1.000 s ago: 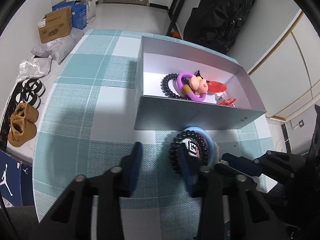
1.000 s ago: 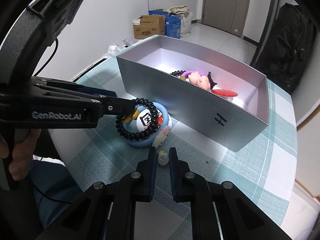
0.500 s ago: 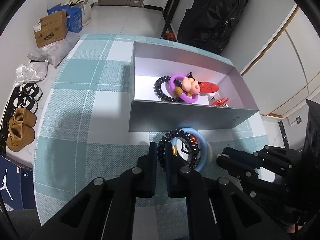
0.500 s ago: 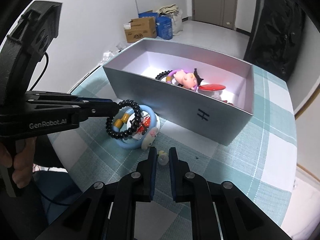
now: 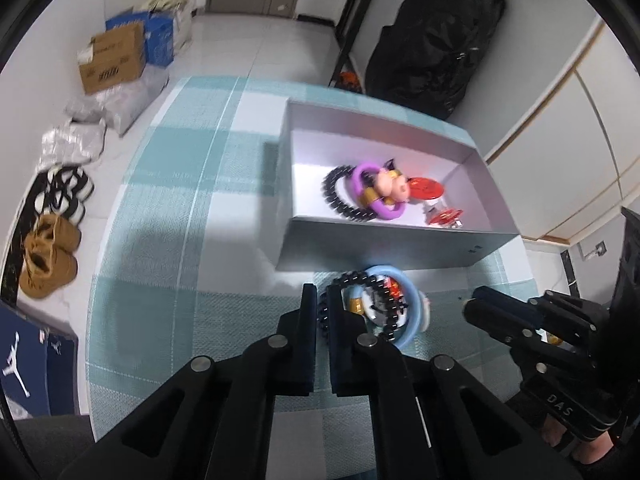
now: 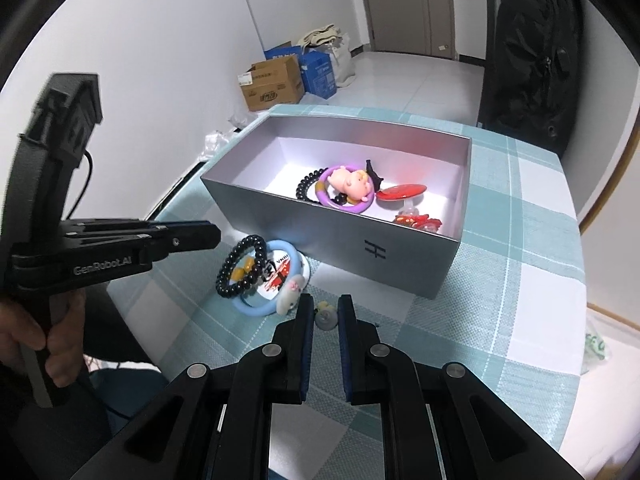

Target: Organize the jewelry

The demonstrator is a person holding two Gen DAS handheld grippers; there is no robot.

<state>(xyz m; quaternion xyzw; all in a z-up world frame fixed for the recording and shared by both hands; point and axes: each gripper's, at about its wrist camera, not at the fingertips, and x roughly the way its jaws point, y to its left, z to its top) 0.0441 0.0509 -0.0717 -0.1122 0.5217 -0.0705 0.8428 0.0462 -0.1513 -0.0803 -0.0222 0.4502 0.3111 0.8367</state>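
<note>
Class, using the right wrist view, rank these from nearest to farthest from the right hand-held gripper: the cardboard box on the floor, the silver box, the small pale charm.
1. Small pale charm, between the right hand-held gripper tips.
2. Silver box, just beyond on the table.
3. Cardboard box, far back on the floor by the wall.

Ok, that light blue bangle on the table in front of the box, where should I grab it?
Pinch the bare near arc of the light blue bangle from above, one jaw inside the ring, one outside. It lies flat, the black bead bracelet drapes its left side, the white charm sits on the right, and the box crowds the far arc.
</note>
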